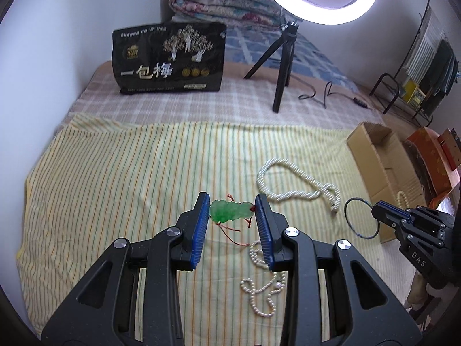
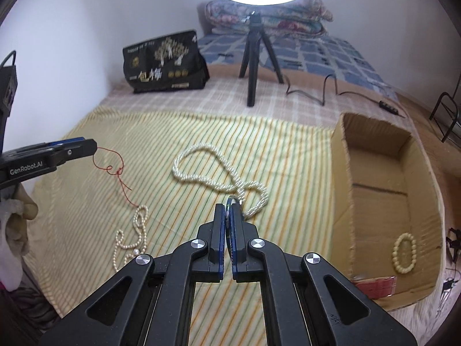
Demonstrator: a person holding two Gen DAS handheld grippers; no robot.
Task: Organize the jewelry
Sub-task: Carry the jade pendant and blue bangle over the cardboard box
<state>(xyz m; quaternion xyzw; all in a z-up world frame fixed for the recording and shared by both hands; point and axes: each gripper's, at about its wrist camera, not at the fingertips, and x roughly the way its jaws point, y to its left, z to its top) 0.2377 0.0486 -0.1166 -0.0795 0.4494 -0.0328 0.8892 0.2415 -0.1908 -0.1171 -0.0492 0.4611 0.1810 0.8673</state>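
Observation:
My left gripper (image 1: 232,209) is shut on a green jade pendant (image 1: 229,211), held lengthwise between the blue pads above the striped cloth (image 1: 115,178); its red cord (image 2: 115,170) trails down to the cloth. My right gripper (image 2: 228,210) is shut on a thin dark bangle (image 1: 361,216), seen edge-on between its pads. A thick twisted pearl necklace (image 2: 219,173) lies mid-cloth. A thin pearl strand (image 2: 132,236) lies nearer the front. A cream bead bracelet (image 2: 404,253) rests inside the open cardboard box (image 2: 374,201) on the right.
A black snack bag (image 1: 170,57) stands at the back left. A ring light on a black tripod (image 1: 283,66) stands behind the cloth, its cable (image 2: 331,89) running right. Folded quilts (image 1: 224,3) lie further back. An orange box (image 1: 432,155) sits beyond the cardboard box.

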